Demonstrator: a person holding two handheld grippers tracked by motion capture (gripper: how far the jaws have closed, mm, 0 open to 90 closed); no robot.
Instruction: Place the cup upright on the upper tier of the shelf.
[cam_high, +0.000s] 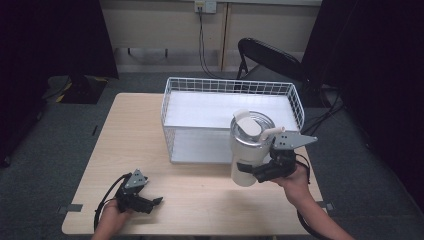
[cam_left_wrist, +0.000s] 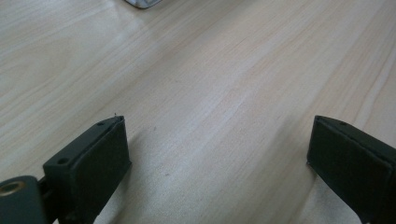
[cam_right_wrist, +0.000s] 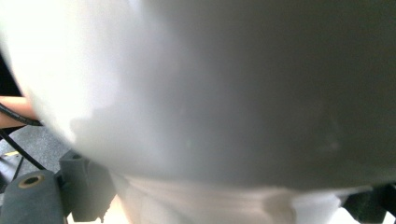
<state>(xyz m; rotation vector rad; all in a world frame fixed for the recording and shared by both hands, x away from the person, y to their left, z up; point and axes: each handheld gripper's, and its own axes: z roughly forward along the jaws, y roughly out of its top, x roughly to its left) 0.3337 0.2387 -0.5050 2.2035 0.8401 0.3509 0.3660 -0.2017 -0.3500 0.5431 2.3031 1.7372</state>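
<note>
A tall white tumbler (cam_high: 248, 150) with a lid and a side handle is held upright at the basket's front right corner, above the table. My right gripper (cam_high: 260, 171) is shut on its lower body, and the white wall of the tumbler (cam_right_wrist: 210, 84) looms very close in the right gripper view. A white wire basket (cam_high: 172, 107) stands on the far half of the wooden table (cam_high: 200, 200). At the near left, my left gripper (cam_high: 154, 204) rests low over the table, open, with bare wood (cam_left_wrist: 215, 140) between its jaws.
A black folding chair (cam_high: 267, 55) stands behind the table at the right. Cables run down the back wall and across the grey carpet. A corner of a pale object (cam_left_wrist: 142, 3) shows at the top of the left gripper view.
</note>
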